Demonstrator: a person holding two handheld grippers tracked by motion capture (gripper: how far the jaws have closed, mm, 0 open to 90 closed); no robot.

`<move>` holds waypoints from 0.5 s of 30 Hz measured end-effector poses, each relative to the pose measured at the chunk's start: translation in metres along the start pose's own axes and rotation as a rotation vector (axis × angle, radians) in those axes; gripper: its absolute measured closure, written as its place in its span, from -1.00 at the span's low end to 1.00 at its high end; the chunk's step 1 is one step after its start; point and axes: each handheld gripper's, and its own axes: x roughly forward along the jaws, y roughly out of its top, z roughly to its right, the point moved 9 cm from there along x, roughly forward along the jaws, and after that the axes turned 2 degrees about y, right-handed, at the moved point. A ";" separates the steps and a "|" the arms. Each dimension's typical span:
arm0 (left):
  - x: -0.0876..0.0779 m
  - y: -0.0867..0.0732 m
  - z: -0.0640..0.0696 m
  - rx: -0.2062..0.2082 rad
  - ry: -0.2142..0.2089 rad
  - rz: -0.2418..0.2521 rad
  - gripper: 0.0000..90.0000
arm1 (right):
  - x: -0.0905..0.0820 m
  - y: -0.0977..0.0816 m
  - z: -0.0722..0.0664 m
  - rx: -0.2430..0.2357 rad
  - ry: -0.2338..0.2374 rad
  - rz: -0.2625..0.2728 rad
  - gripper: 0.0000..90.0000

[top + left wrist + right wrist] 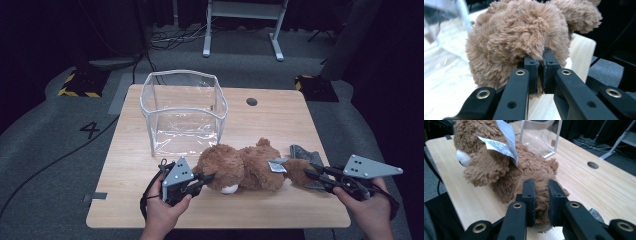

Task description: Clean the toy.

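A brown plush bear [245, 167] is seen lying on its side across the near half of the wooden table [280, 125], its head toward 9 o'clock and its legs toward 3 o'clock in the high view. At the bear's 9 o'clock end the left gripper [209, 177] is pinched on a tuft of fur at the head; in the left gripper view the pads are pressed almost together with a thin fold of plush caught between them, and the fingertips themselves are buried under the fur. At the 3 o'clock end the right gripper [309, 174] is clamped on a leg of the bear, the limb being squeezed between the jaws in the right gripper view, where the end of the leg is hidden behind the jaws. A white printed tag [504, 143] is seen standing off the bear's body; its print is too small to be read. A grey cloth [303, 153] is partly covered by the right gripper, so its full outline cannot be made out. At 12 o'clock from the bear an open clear plastic bag [182, 112] is set upright, just beside the bear's head, though contact cannot be judged. Whether the bear rests on the table or is raised off it cannot be told
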 end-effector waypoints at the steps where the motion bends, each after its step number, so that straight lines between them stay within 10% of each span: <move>1: 0.003 -0.005 -0.006 -0.015 0.015 -0.014 0.89 | 0.006 -0.003 0.004 0.005 0.000 -0.004 0.74; 15: 0.035 -0.044 -0.035 -0.061 0.072 -0.144 0.99 | 0.064 -0.026 0.027 0.029 -0.023 -0.022 0.74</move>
